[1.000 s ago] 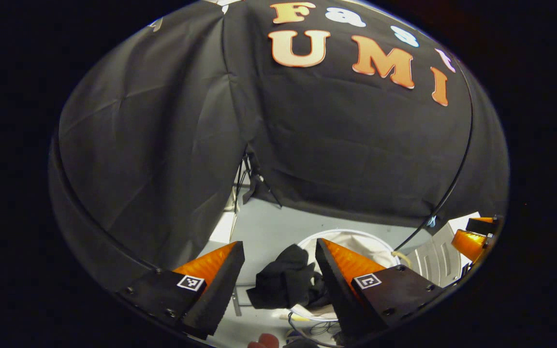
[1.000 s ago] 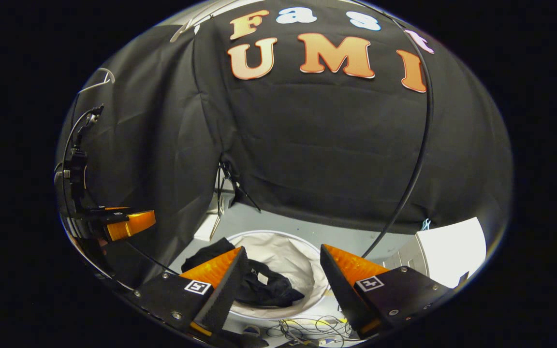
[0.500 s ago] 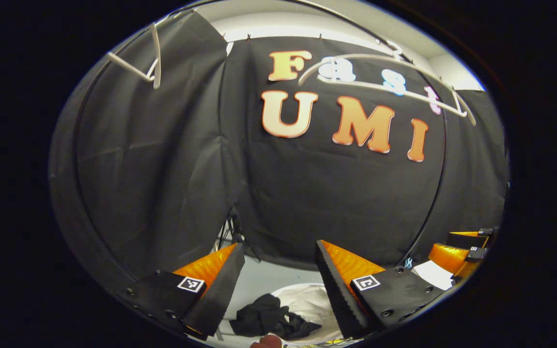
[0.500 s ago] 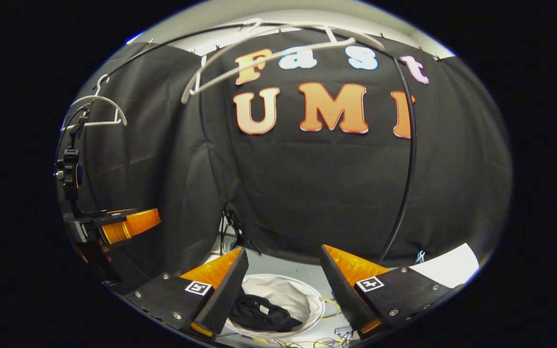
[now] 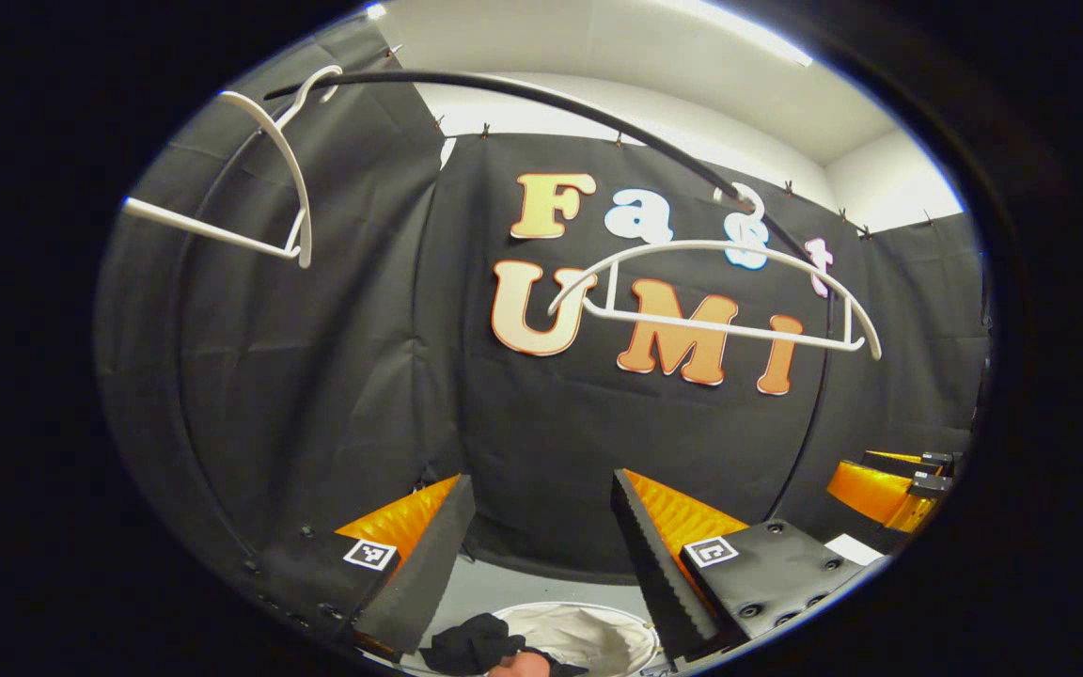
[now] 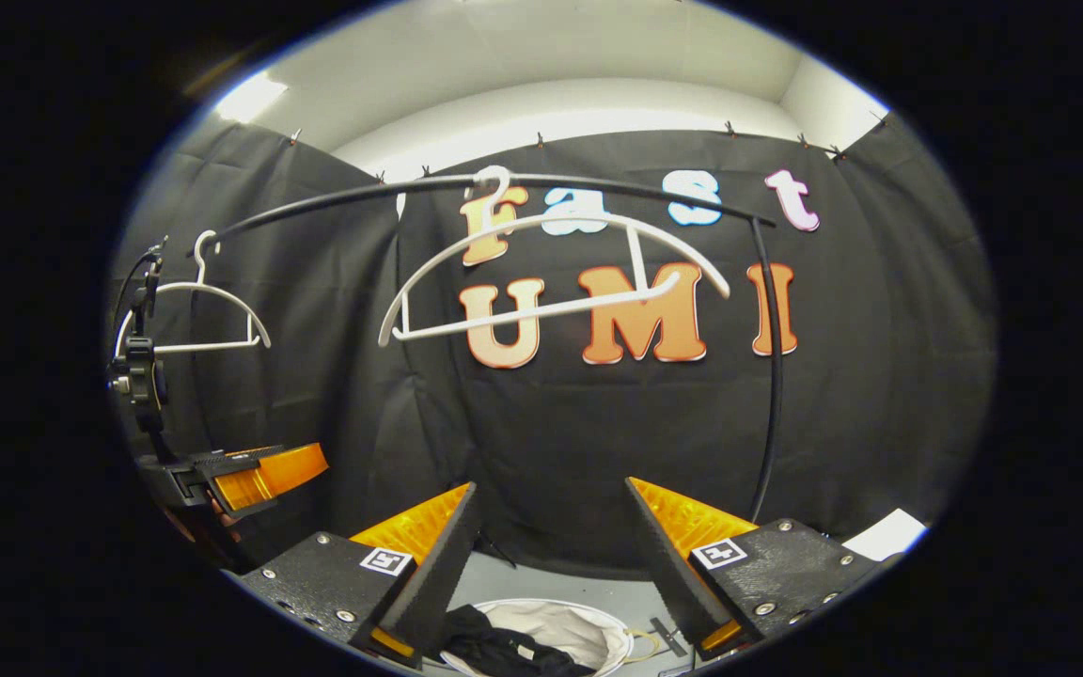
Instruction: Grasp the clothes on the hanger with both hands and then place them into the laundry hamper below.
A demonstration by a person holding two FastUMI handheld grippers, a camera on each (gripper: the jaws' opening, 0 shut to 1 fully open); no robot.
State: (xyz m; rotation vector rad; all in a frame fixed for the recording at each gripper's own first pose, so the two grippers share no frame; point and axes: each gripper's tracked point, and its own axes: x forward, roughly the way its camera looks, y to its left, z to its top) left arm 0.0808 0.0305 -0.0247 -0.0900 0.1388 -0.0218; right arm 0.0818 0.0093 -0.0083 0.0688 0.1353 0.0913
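Left to right: L gripper (image 5: 541, 545), fingers wide apart, nothing held; R gripper (image 6: 551, 555) likewise agape, empty. Black clothes (image 6: 494, 649) lie in white hamper (image 6: 588, 625) below, seen betw. the fingers. Bare white hangers (image 6: 551, 273) hang on black rail (image 6: 598, 188) above.

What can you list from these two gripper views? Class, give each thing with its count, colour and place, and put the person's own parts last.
Hangers: two, white, both bare, on the rail; one near the middle, one far to the left.
Rail: one, black, arching across the top and down one side.
Laundry hamper: one, white, on the floor below.
Clothes: one dark bundle, lying in the hamper.
White sheet: one, low at the right edge.
Left gripper: open, nothing between its fingers.
Right gripper: open, nothing between its fingers.
Fingertip: one, at the bottom edge of the left gripper view.
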